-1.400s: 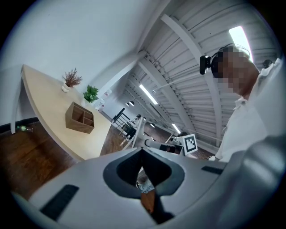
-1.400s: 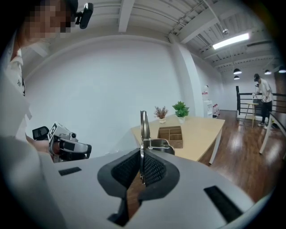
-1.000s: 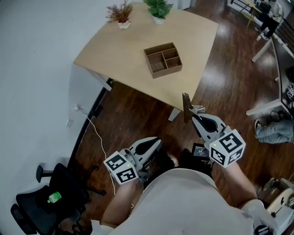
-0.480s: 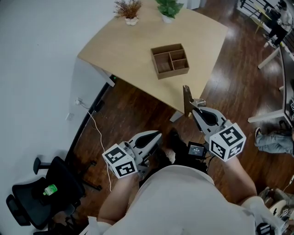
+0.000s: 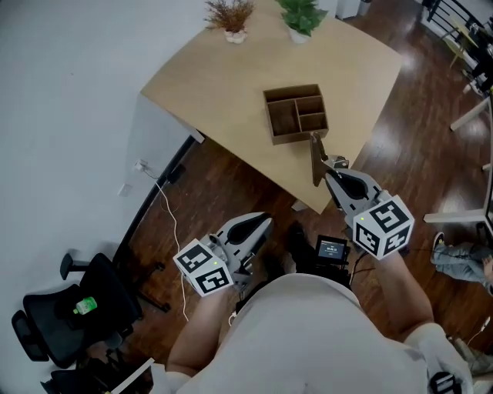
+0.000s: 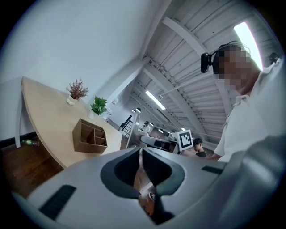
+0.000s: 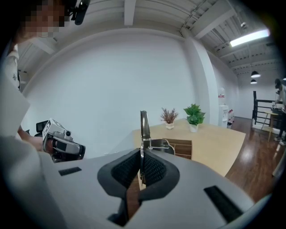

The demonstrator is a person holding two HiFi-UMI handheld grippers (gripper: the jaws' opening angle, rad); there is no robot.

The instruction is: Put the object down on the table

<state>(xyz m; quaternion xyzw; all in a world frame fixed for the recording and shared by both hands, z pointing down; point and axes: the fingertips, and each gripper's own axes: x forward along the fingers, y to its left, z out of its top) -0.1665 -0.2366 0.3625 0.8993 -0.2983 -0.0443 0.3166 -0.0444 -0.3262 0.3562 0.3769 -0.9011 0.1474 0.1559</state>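
Claws clenched: right claw [image 5: 330,168] on slim dark tool [image 5: 314,156], left claw [image 5: 266,222] on itself; divided wooden box [image 5: 300,136] on table [image 5: 223,77].

Wooden compartment box [image 5: 300,135], black office chair [image 5: 77,312]

On the bench [image 5: 216,85] we find a divided box [image 5: 296,114]; behind it, at the far edge, the left plant [image 5: 229,17] stands beside the right plant [image 5: 302,15].

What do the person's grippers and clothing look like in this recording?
The left gripper and right gripper have pale grey, tapered shells with black pads inside the jaws. Each carries a white cube printed with black square markers and showing a small green light. The person wears a light shirt.
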